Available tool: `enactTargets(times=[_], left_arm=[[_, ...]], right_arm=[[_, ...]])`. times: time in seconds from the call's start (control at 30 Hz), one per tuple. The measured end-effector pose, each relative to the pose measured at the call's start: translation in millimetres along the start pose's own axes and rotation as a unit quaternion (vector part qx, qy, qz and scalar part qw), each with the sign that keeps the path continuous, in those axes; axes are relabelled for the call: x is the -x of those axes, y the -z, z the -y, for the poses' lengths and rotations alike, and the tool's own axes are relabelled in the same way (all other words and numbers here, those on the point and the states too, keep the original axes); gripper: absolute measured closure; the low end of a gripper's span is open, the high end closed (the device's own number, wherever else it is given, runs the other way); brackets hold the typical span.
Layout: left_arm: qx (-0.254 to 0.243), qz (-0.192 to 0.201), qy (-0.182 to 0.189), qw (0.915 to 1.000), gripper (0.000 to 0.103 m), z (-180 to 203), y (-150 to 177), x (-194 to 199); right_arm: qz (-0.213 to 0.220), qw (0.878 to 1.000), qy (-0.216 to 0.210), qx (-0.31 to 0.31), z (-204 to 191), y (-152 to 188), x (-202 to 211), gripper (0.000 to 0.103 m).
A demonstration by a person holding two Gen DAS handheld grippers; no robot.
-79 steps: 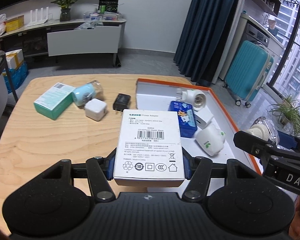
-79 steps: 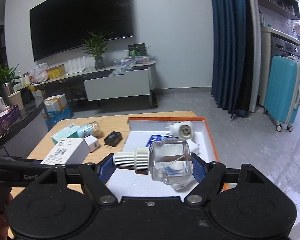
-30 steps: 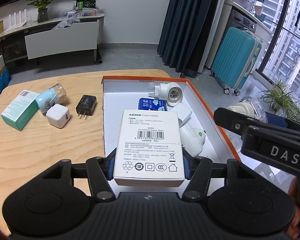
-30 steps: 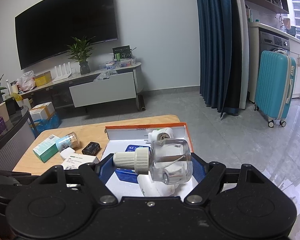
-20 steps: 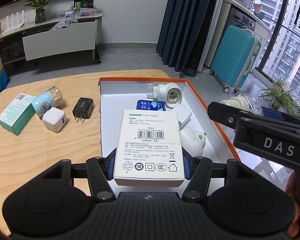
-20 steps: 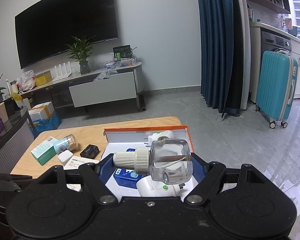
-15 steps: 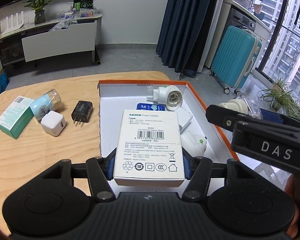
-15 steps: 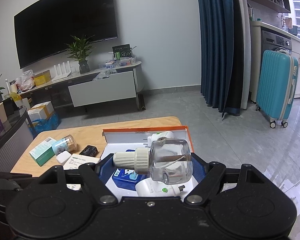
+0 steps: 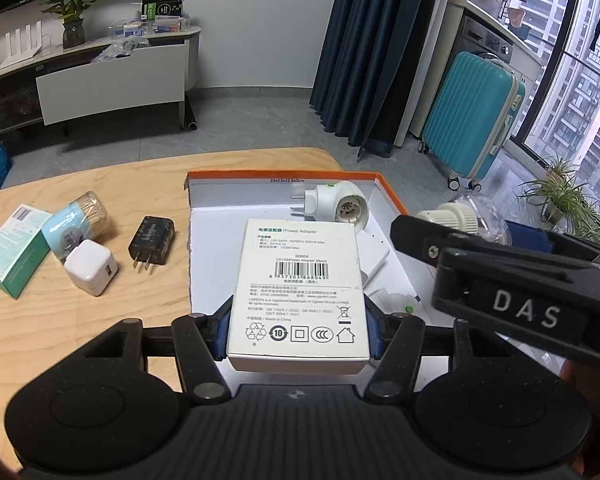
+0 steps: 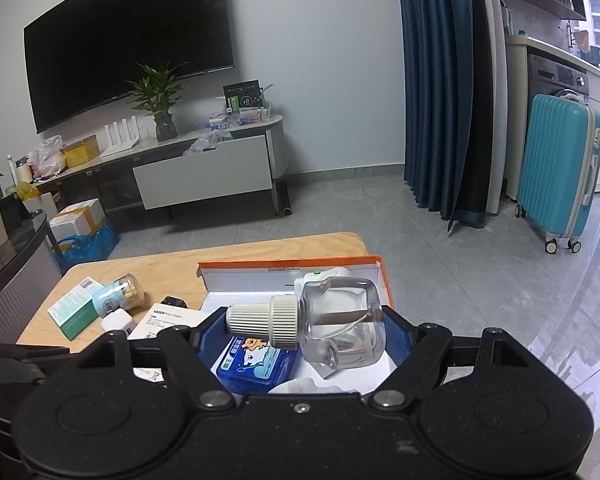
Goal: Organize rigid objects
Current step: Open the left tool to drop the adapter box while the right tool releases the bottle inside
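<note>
Both grippers have drifted across the table since the earlier frames, so the orange-rimmed tray now lies straight under them, where before it lay off to the right of the left one.

By size: the wooden table [image 9: 80, 320] carries everything. On it rests the white tray with orange rim [image 9: 284, 176], which holds a white plug-in socket adapter [image 9: 336, 204], a blue tin with a cartoon label [image 10: 256, 360], a flat white block [image 9: 374, 258] and a white plug with a green dot [image 9: 404, 304].

The left gripper [image 9: 298, 326] is clamped on a white power adapter box [image 9: 300, 292], its blue pads pressing both long sides, barcode face up, above the tray. The right gripper [image 10: 300, 340] is clamped on a clear glass bottle with a ribbed white cap [image 10: 324, 324], held sideways, cap to the left, also above the tray.

Left of the tray, on bare wood: a teal and white carton [image 9: 12, 256], a toothpick jar [image 9: 76, 226] lying on its side against it, a black wall charger [image 9: 152, 240] and a white cube charger [image 9: 91, 267].
</note>
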State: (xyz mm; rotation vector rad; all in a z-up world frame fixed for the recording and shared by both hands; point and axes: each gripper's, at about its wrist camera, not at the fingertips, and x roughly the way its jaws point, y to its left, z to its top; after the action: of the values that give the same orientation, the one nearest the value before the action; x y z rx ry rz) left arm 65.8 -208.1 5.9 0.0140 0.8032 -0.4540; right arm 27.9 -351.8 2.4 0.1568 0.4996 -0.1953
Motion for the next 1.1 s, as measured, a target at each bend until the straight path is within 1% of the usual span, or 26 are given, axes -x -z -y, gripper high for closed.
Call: enactTargets(times=[0.47, 0.57, 0.63, 0.8, 0.93, 1.03, 1.1], left_arm=[[0.0, -0.01, 0.007, 0.9999, 0.043, -1, -7, -22], [0.001, -0.013, 0.006, 0.9999, 0.043, -1, -8, -24], [0.002, -0.014, 0.007, 0.9999, 0.043, -2, -9, -26], [0.002, -0.016, 0.008, 0.9998, 0.043, -1, -9, -29], [0.0, -0.018, 0.013, 0.9997, 0.043, 3, -9, -32], [0.0, -0.021, 0.026, 0.9995, 0.043, 8, -10, -36], [-0.002, -0.023, 0.042, 0.9988, 0.043, 13, -10, -37]], right_arm=[[-0.019, 1.0, 0.008, -0.005, 3, -8, -36, 0.011], [-0.005, 1.0, 0.002, -0.016, 7, -10, -45, 0.011], [0.005, 1.0, 0.007, -0.019, 9, -13, -46, 0.011], [0.025, 0.999, 0.016, -0.03, 19, -13, -36, 0.011], [0.039, 0.998, 0.035, -0.034, 28, -11, -23, 0.011], [0.048, 0.997, 0.04, -0.04, 34, -11, -12, 0.011], [0.052, 0.997, 0.041, -0.046, 38, -11, -7, 0.011]])
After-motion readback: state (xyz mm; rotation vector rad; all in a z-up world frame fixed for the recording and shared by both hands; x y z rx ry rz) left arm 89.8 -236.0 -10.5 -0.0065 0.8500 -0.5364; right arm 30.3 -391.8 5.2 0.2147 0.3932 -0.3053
